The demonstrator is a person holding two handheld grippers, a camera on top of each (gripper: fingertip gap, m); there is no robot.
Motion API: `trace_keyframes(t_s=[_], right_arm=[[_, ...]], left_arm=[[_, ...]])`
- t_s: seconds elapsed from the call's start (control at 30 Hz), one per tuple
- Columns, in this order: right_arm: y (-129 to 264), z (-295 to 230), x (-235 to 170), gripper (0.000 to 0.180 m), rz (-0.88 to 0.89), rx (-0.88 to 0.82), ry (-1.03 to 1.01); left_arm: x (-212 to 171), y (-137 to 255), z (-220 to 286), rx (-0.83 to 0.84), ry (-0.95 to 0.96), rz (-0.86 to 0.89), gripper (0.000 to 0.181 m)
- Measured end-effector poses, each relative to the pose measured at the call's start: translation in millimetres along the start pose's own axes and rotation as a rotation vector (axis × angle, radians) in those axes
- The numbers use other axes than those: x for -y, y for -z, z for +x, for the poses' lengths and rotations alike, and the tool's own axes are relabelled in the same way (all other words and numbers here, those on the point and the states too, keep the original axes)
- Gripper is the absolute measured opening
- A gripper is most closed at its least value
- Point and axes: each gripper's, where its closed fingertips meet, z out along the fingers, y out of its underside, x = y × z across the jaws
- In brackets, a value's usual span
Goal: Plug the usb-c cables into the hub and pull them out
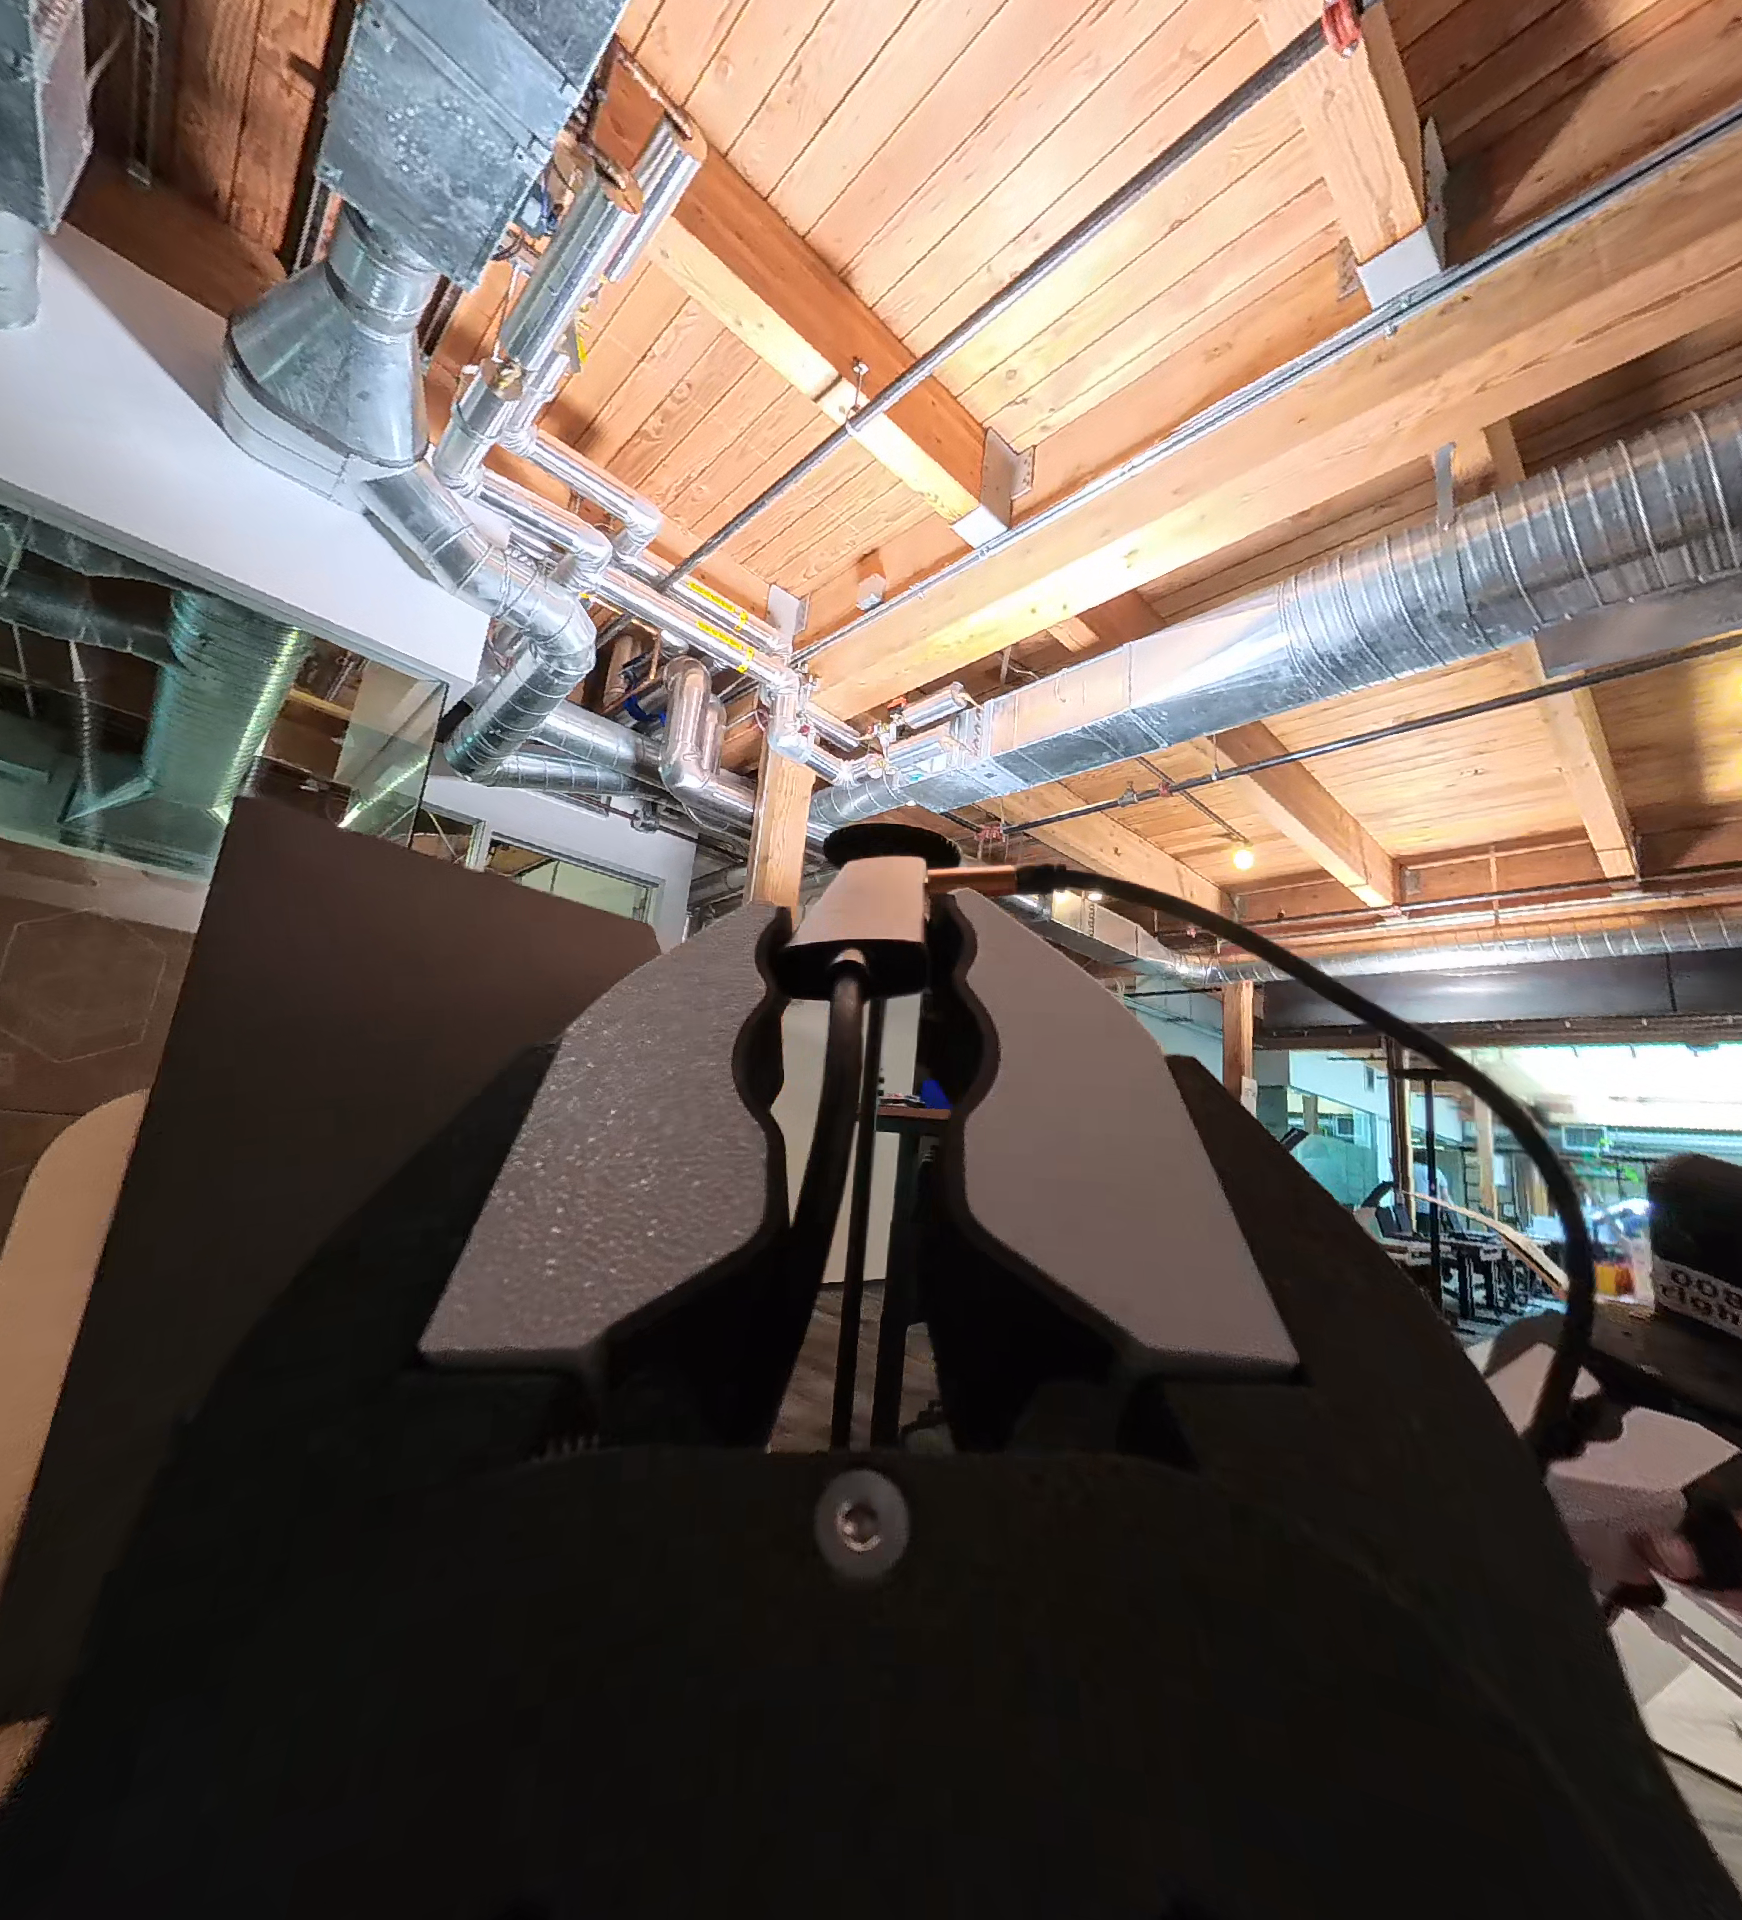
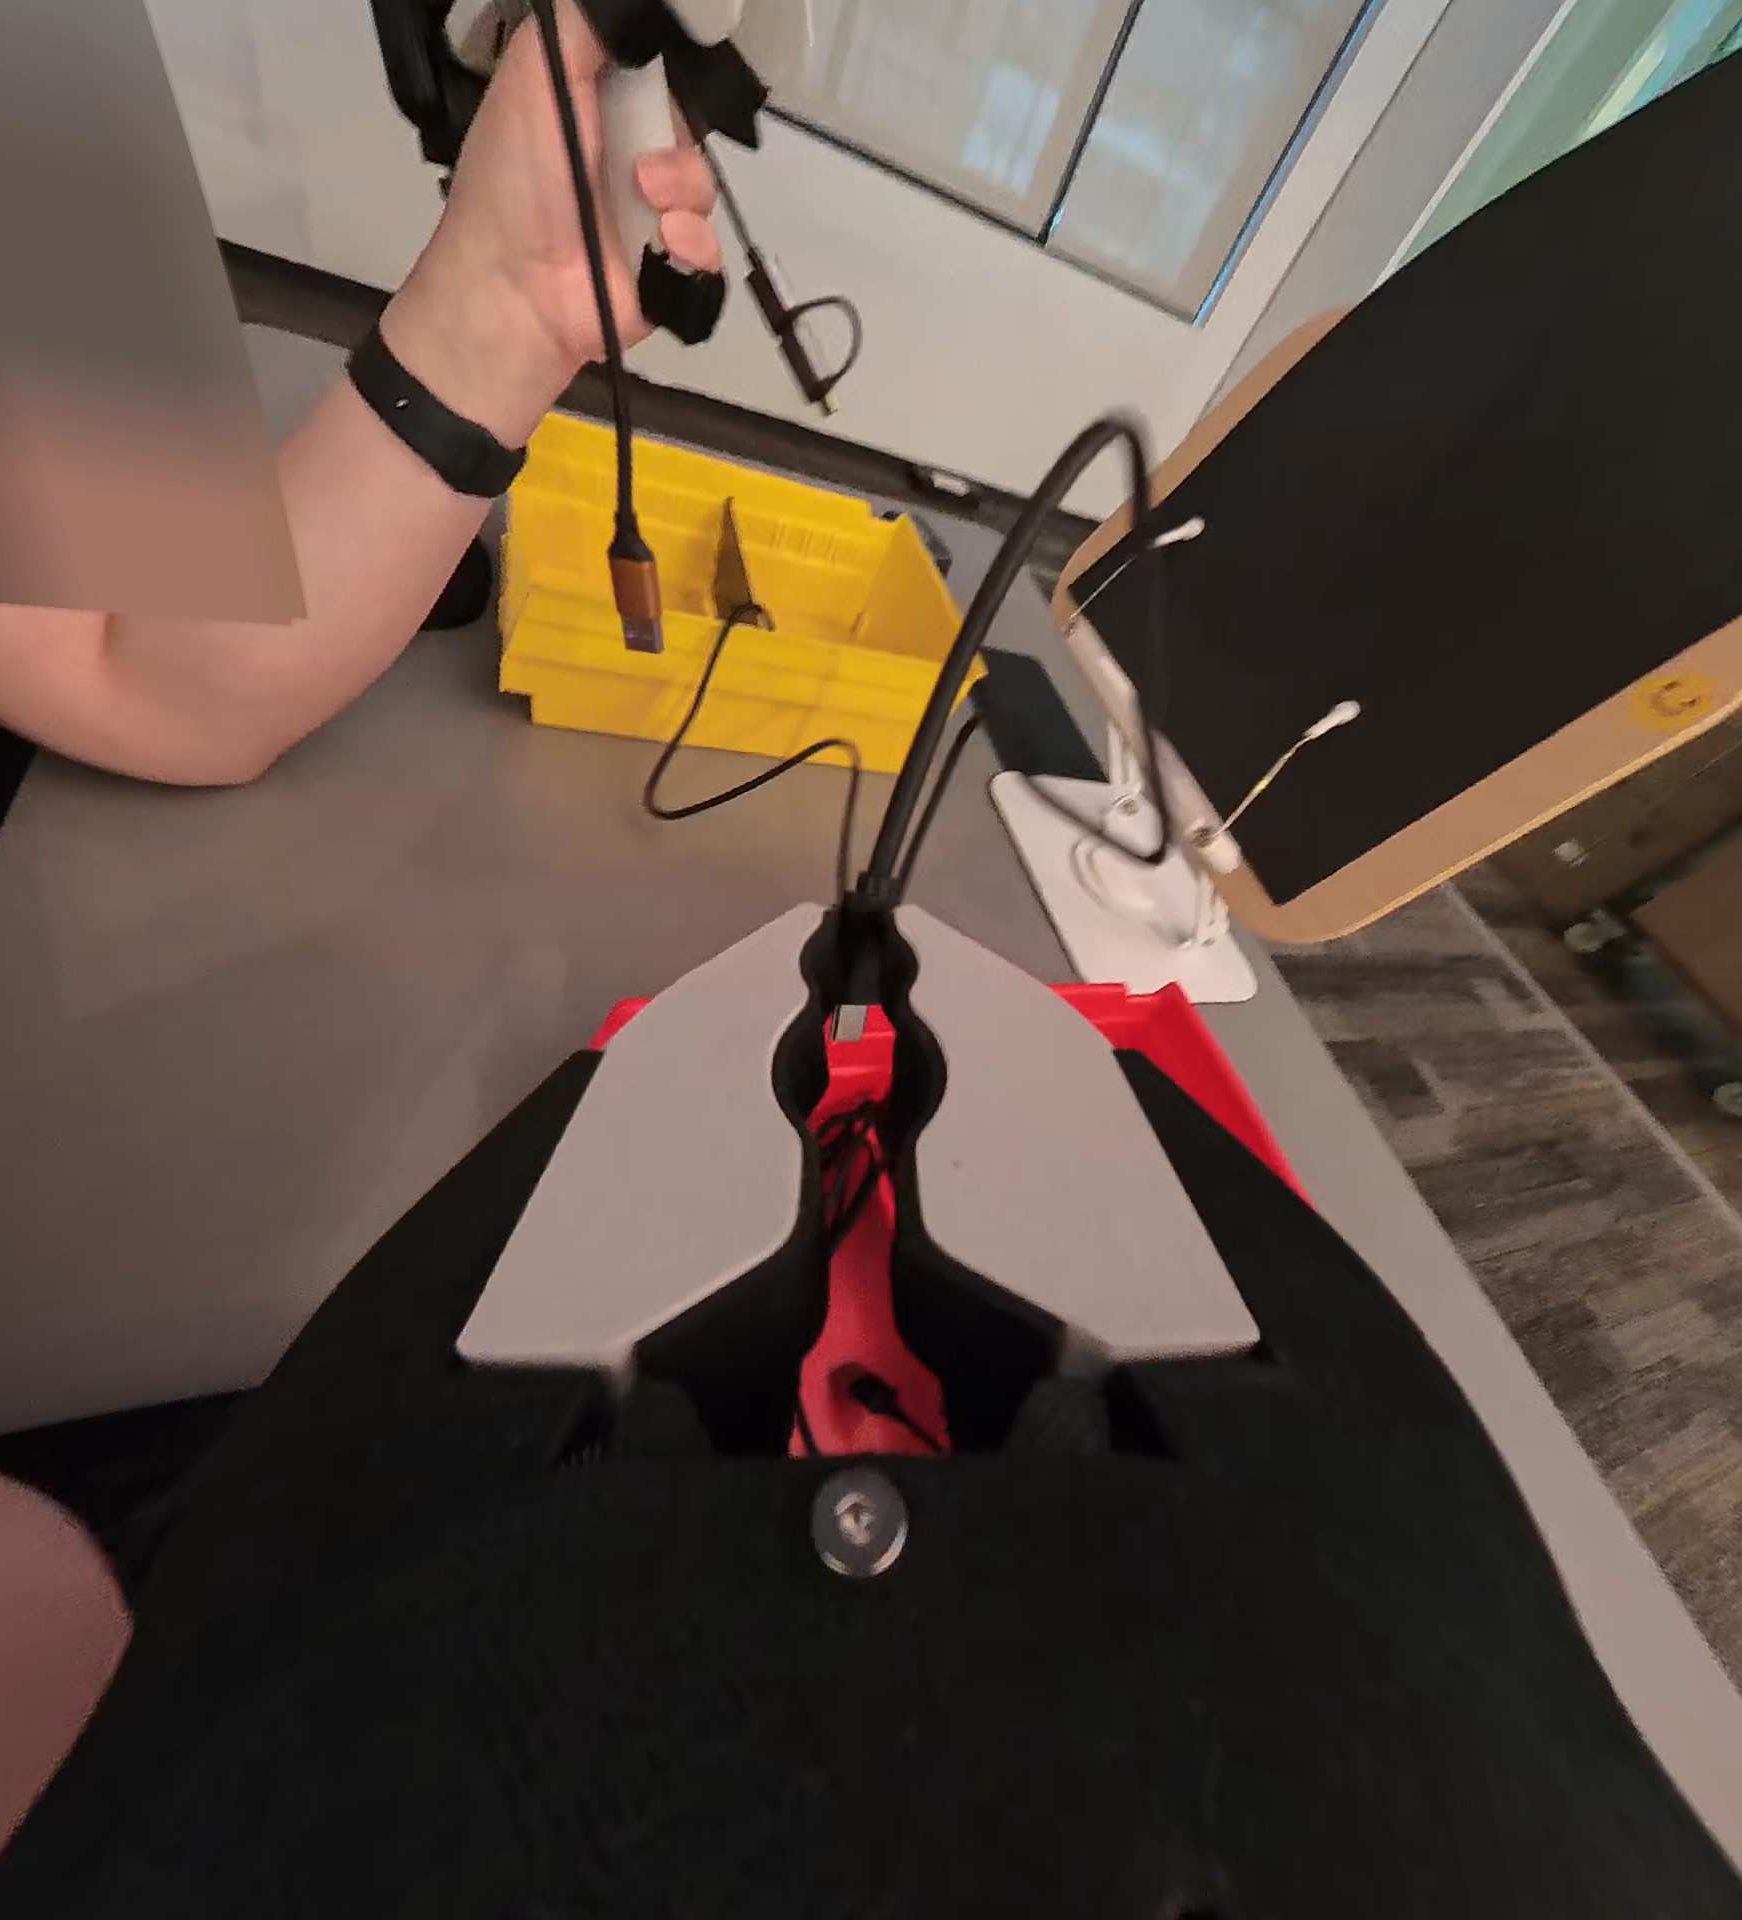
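Pinching the silver hub [image 1: 862, 914] at its tips, my left gripper [image 1: 867, 940] points up at the wooden ceiling [image 1: 950, 260], a copper-tipped cable [image 1: 1262, 966] plugged into the hub's right side. My right gripper [image 2: 854, 961] has its jaws nearly closed on a black cable plug [image 2: 854, 987], just above the red bin [image 2: 1189, 1070]. Beyond that bin stands a yellow bin [image 2: 794, 686].

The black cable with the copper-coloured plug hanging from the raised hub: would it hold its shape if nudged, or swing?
Probably swing: the cable hangs slack, its copper-coloured plug dangling free above the yellow bin. It seems floppy yet springy, arcing smoothly from the hub in the left tongs. Likely light.
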Motion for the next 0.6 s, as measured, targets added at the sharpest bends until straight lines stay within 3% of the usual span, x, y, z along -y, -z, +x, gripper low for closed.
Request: trace_keyframes(t_s=[0.17,0.33,0.4,0.6], right_arm=[[0,3,11,0.0,0.086,0.018,-0.021],[-40,-2,-13,0.001,-0.087,0.087,-0.034],[-68,-7,-6,0.001,-0.086,0.133,-0.043],[-196,-53,35,0.028,0.036,0.262,-0.118]], left_arm=[[16,6,7,-0.009,-0.047,-0.015,0.024],[39,20,3,-0.002,-0.077,-0.019,0.025],[50,27,-1,0.026,-0.105,-0.017,0.024],[86,58,-18,0.154,-0.206,-0.017,0.024]])
